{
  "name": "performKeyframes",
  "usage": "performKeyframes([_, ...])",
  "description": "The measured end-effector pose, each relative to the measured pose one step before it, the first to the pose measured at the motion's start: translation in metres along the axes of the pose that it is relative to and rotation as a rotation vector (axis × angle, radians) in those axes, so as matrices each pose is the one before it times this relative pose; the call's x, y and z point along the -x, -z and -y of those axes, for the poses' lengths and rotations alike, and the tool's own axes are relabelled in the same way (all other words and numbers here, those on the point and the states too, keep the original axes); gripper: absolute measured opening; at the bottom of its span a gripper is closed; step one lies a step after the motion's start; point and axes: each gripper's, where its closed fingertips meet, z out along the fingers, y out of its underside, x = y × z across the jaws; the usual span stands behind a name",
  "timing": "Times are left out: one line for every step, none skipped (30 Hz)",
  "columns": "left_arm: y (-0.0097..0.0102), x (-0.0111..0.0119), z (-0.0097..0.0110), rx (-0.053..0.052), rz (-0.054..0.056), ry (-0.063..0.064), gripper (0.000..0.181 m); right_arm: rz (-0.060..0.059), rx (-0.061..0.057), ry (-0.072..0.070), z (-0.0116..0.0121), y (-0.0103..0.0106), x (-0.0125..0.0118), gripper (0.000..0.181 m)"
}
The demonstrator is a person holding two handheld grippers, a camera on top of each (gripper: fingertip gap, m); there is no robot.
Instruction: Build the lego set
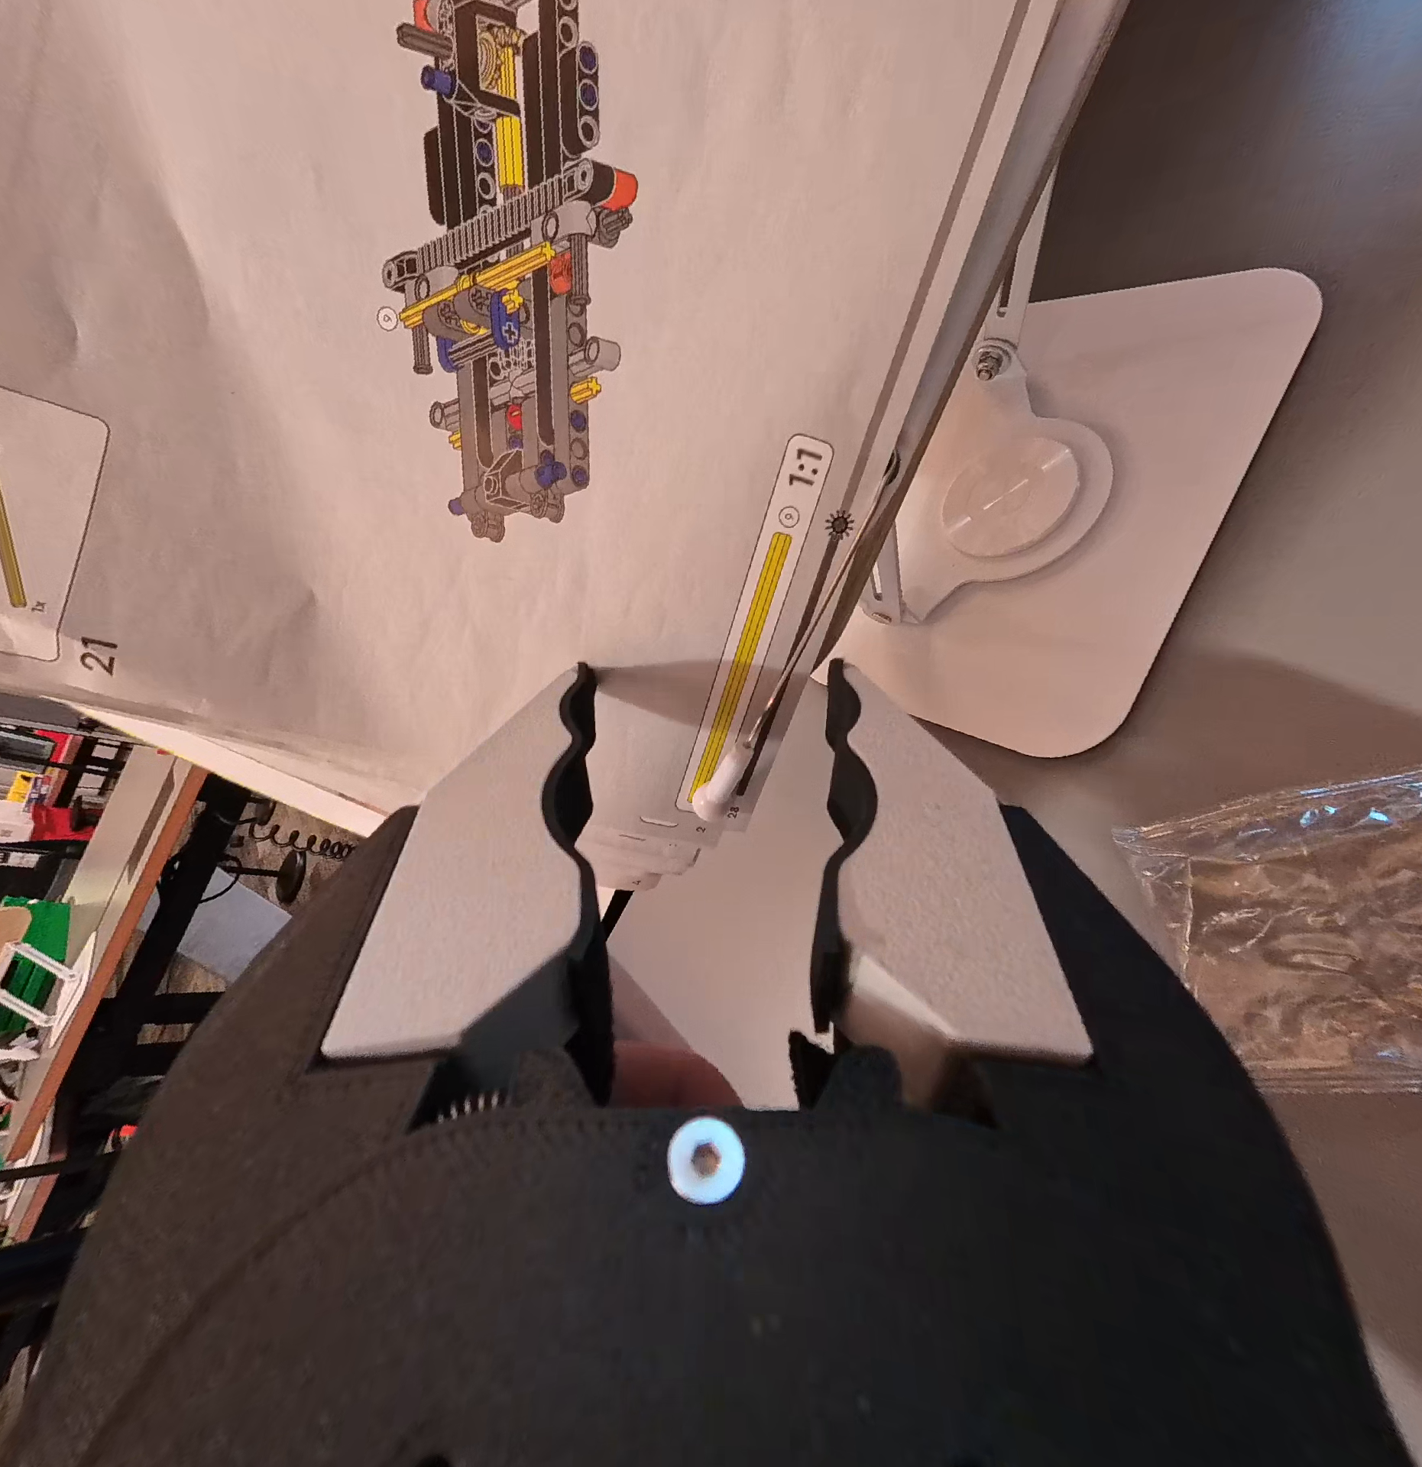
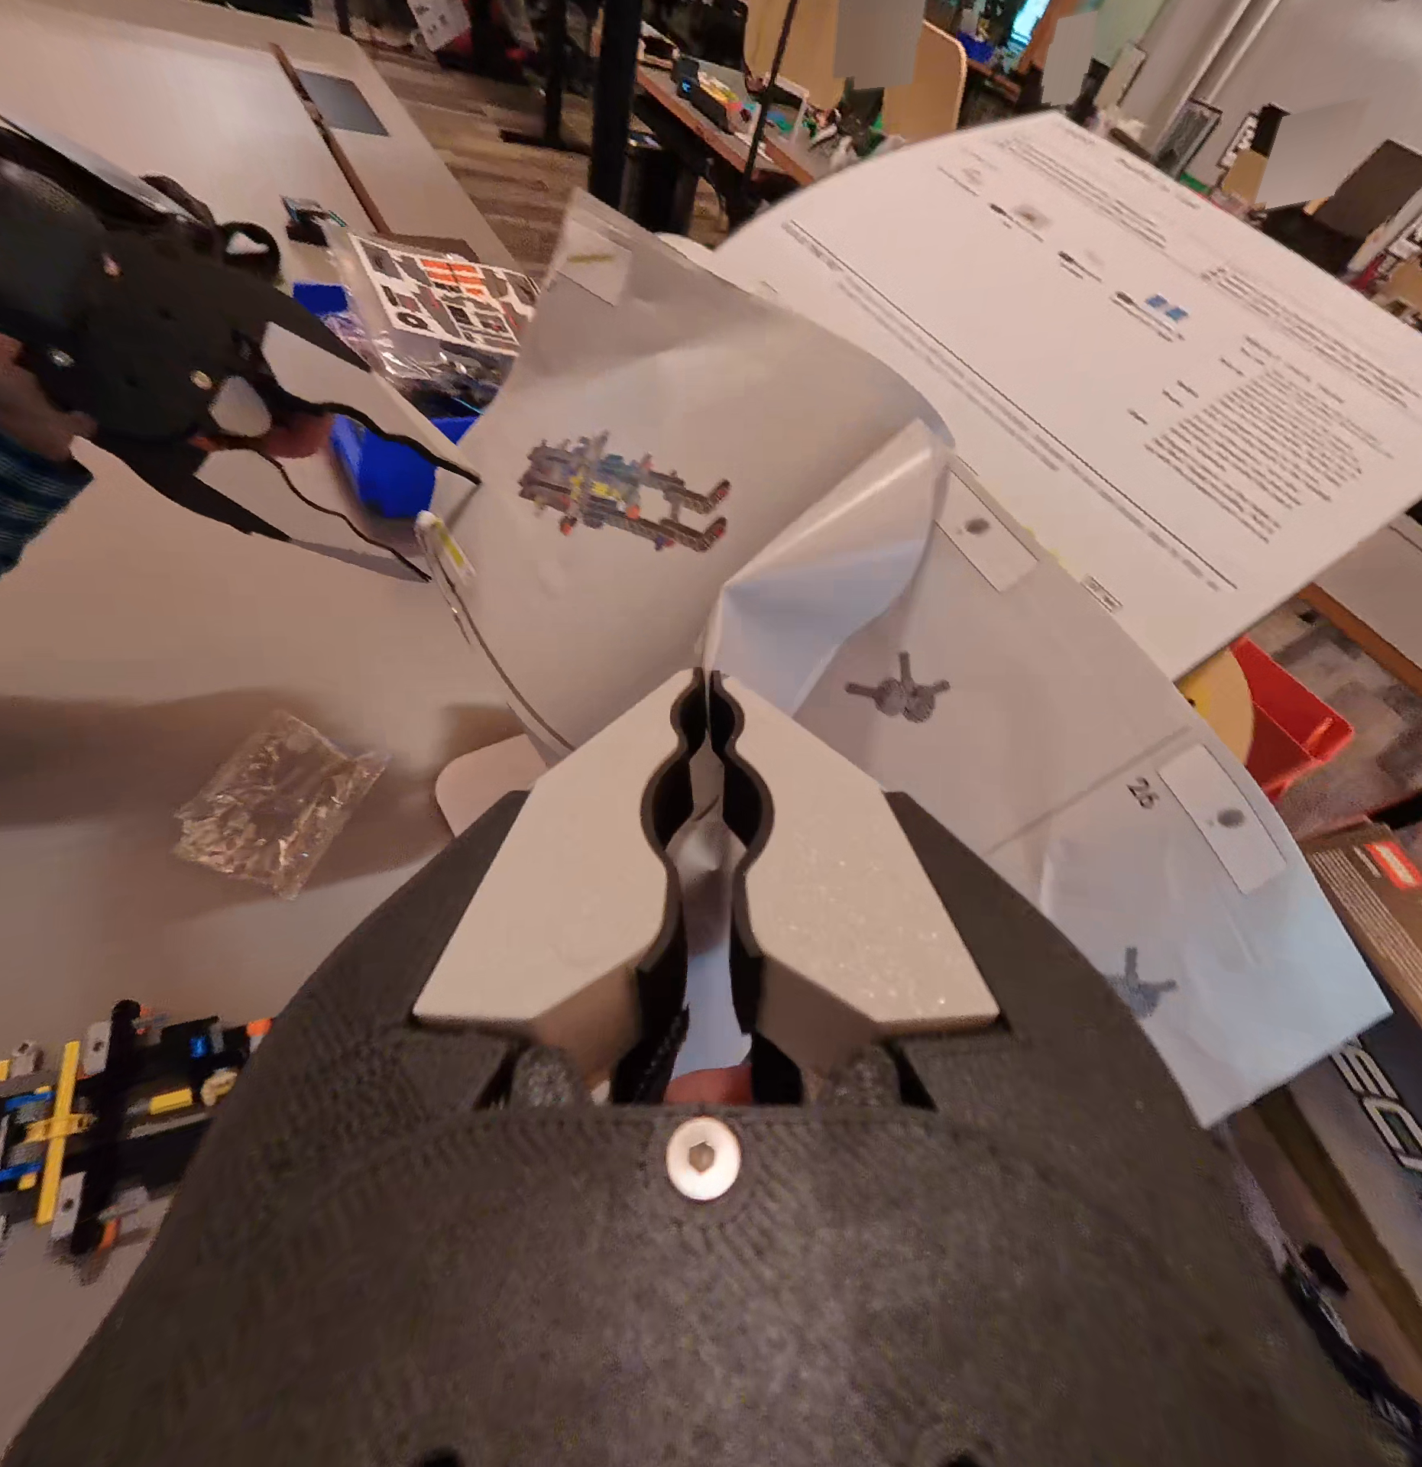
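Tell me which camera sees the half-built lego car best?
The right wrist view. The half-built lego car lies on the table at the lower left, showing black, yellow and blue pieces, though blurred and cut by the edge. The left wrist view shows only a drawing of it on the instruction booklet.

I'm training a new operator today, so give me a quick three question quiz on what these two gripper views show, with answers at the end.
1. True or false: the right gripper is pinching a page of the instruction booklet.
2. Which gripper has its jaws apart: A the left gripper, B the right one?
3. Fill in: the part-built lego model lies on the ____, at the lower left of the right wrist view.

Key: 1 true. 2 A; it sits at the booklet's lower corner by the stand's wire page holder, gripping nothing. 3 table.
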Motion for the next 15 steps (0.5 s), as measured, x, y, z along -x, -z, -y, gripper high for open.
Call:
performKeyframes([0.00017,0.0002,-0.00038,0.0011,0.0004,0.0002,0.056,0.0103,-0.0108,-0.0001,0.00449,-0.00151,0.00324,0.0])
performKeyframes([0.00014,0.0001,-0.00032,0.0012,0.0,0.0001,0.056,0.0083,-0.0129,-0.002,0.00443,-0.00156,0.00248,0.0])
performKeyframes([0.00018,0.00014,-0.00054,0.0023,0.0003,-0.0007,0.056,0.009,-0.0118,-0.0049,0.00388,-0.00184,0.00219,0.0])
performKeyframes([0.0003,0.00032,-0.00049,0.0018,0.0013,-0.0004,0.056,0.0086,-0.0056,-0.0025,0.00243,-0.00231,0.00199,0.0])
performKeyframes([0.0002,0.00024,-0.00029,0.0008,0.0003,0.0004,0.056,0.0044,-0.0067,0.0007,0.00234,-0.00254,0.00136,0.0])
performKeyframes([0.0004,0.00016,-0.00039,0.0009,0.0,0.0002,0.056,0.0077,-0.011,-0.0013,0.00282,-0.00259,0.00186,0.0])
performKeyframes([0.00042,0.00049,-0.00046,0.0014,0.0012,0.0003,0.056,0.0094,-0.0127,-0.0046,0.00302,-0.00264,0.00195,0.0])
performKeyframes([0.00044,0.00054,-0.00052,0.0012,0.0013,0.0007,0.056,0.0022,-0.0099,-0.0035,0.00275,-0.00282,0.00098,0.0])
performKeyframes([0.00049,0.00044,-0.00048,0.0004,0.0009,0.0011,0.056,-0.0038,-0.0098,0.002,0.00299,-0.00262,0.0003,0.0])
performKeyframes([0.00035,0.00042,-0.00033,-0.0001,0.0007,0.0011,0.056,-0.0004,-0.0108,0.0035,0.00324,-0.00255,0.00092,0.0])
performKeyframes([0.00042,0.00032,-0.00015,-0.0005,0.0003,0.0012,0.056,0.0048,-0.0127,0.0008,0.00376,-0.00266,0.00167,0.0])
performKeyframes([0.00013,-0.00013,0.00001,-0.0008,-0.0011,0.0013,0.056,0.0022,-0.008,-0.0026,0.00327,-0.00301,0.00111,0.0])
performKeyframes([-0.00001,-0.00049,0.00021,-0.0004,-0.0024,-0.0001,0.057,0.0022,-0.0056,0.0017,0.00296,-0.00354,0.00111,0.0])
performKeyframes([0.00009,-0.00049,0.00053,-0.0013,-0.0019,-0.0014,0.057,0.0015,-0.006,0.0055,0.00332,-0.00414,0.00103,0.0])
performKeyframes([0.00009,-0.00046,0.00101,-0.0033,-0.0015,-0.0008,0.057,-0.0008,-0.01,0.0065,0.00398,-0.00437,0.00068,0.0])
